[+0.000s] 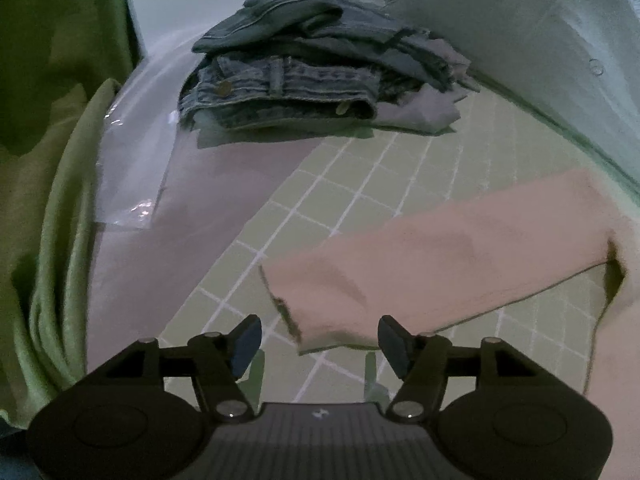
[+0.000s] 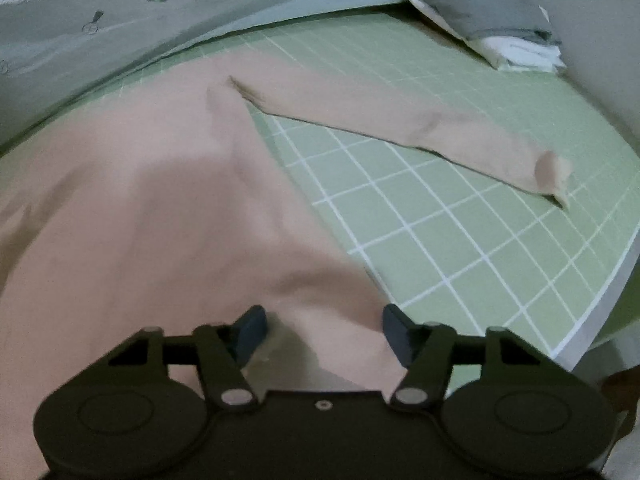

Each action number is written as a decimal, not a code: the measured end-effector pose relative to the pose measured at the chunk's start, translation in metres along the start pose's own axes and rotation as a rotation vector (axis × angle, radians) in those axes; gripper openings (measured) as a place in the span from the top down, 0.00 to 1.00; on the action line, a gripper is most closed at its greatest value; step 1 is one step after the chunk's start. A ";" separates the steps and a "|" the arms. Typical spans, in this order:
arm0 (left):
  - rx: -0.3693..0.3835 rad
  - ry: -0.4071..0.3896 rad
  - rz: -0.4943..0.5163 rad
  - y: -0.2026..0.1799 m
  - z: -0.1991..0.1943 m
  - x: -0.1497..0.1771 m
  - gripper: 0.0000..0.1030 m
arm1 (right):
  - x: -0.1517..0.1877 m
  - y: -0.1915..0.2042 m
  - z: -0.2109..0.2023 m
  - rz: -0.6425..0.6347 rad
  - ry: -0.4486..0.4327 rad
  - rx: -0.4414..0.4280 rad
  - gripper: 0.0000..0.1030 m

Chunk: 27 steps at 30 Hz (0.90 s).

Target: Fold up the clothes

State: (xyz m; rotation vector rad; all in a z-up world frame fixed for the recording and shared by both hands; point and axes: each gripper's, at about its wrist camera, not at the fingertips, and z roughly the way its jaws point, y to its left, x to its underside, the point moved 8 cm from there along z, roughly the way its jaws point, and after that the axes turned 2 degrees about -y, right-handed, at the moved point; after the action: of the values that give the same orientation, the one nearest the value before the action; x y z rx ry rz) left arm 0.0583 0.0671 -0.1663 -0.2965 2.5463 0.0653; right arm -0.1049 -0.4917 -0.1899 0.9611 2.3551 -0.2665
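A pale pink long-sleeved top lies spread flat on a green sheet with a white grid (image 2: 460, 208). In the right wrist view its body (image 2: 152, 208) fills the left and middle, and one sleeve (image 2: 420, 128) stretches out to the right. My right gripper (image 2: 320, 334) is open, low over the body's lower right edge. In the left wrist view the other sleeve (image 1: 460, 252) runs from the right toward my left gripper (image 1: 318, 342), which is open with the cuff (image 1: 308, 320) just in front of its fingers.
A stack of folded denim and grey clothes (image 1: 304, 68) sits at the far side of the bed. A clear plastic sheet (image 1: 132, 168) and a green cloth (image 1: 52, 208) lie left. A carrot-print quilt (image 2: 120, 20) lines the back. Folded grey and white bedding (image 2: 492, 28) lies far right.
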 end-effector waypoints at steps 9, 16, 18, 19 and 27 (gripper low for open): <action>-0.028 0.010 -0.012 0.007 -0.001 0.005 0.36 | 0.001 -0.006 -0.008 -0.012 0.001 -0.039 1.00; -0.029 0.020 -0.003 0.010 0.003 0.008 0.36 | 0.004 -0.022 -0.011 -0.021 -0.012 0.023 0.91; -0.026 0.027 -0.001 0.012 0.006 0.008 0.36 | 0.002 -0.023 -0.010 -0.018 -0.017 0.018 0.56; -0.024 0.029 0.003 0.012 0.007 0.008 0.35 | 0.001 -0.023 -0.009 -0.021 -0.024 0.020 0.41; -0.019 0.033 0.038 0.011 0.012 0.005 0.30 | 0.003 -0.024 0.000 0.015 0.004 -0.018 0.64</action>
State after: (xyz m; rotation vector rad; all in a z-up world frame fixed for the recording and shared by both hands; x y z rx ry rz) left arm 0.0578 0.0783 -0.1792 -0.2586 2.5859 0.1000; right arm -0.1235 -0.5076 -0.1922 0.9713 2.3491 -0.2380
